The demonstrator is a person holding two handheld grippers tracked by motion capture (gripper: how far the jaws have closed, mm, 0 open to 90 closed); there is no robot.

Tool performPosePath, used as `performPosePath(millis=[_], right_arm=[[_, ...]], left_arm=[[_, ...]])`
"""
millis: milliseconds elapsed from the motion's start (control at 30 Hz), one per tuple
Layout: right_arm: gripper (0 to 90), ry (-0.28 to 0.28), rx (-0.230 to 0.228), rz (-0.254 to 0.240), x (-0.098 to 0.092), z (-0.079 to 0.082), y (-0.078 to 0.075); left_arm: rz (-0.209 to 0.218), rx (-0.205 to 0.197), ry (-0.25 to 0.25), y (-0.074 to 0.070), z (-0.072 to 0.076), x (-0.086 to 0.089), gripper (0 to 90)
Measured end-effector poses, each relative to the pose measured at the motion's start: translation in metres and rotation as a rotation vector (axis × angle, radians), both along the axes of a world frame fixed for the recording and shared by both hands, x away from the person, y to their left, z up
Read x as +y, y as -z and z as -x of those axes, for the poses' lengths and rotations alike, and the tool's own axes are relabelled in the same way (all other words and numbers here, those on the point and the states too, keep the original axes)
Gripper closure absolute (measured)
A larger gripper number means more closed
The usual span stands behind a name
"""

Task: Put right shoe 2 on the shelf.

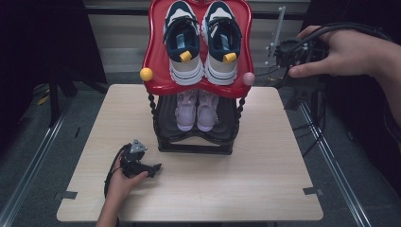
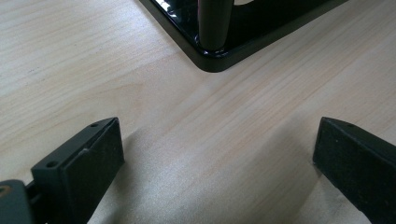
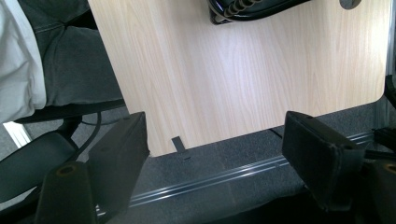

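A two-tier shoe rack stands at the back middle of the wooden table [image 1: 265, 156]. Its red top shelf [image 1: 153, 52] carries a pair of navy and white sneakers [image 1: 201, 40]. A pair of pink shoes [image 1: 196, 109] sits on the black lower shelf. My left gripper [image 1: 155, 169] rests on the table in front of the rack's left corner, jaws open over bare wood [image 2: 217, 140], with the rack's black base corner [image 2: 215, 58] just ahead. My right gripper [image 1: 286, 54] hangs in the air off the table's right rear, open and empty [image 3: 215, 135], looking down on the table's edge [image 3: 243, 70].
Grey floor with metal rails [image 3: 224, 175] runs along the table's sides. Tape marks sit at the near corners [image 1: 312, 191]. A thin white stand [image 1: 279, 33] rises behind the rack on the right. The person's lap [image 3: 70, 60] is at the table's front.
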State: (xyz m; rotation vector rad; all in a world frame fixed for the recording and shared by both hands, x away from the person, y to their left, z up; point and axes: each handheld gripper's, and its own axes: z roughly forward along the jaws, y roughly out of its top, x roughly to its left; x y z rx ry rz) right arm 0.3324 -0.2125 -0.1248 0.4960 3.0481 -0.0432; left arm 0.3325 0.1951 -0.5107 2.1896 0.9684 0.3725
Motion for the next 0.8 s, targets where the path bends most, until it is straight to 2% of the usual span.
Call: performPosePath(millis=[267,733,800], right_arm=[[22.4,0.017,0.003,-0.021,-0.017,0.005,0.019],[22.5,0.042,0.039,-0.015,-0.042,0.007,0.06],[22.5,0.048,0.041,-0.014,-0.044,0.007,0.067]], left_arm=[[0.001,0.002,-0.005,0.0,0.0,0.0,1.3],[0.005,0.007,-0.003,0.0,0.0,0.0,1.2],[-0.005,0.009,0.005,0.0,0.0,0.0,1.2]])
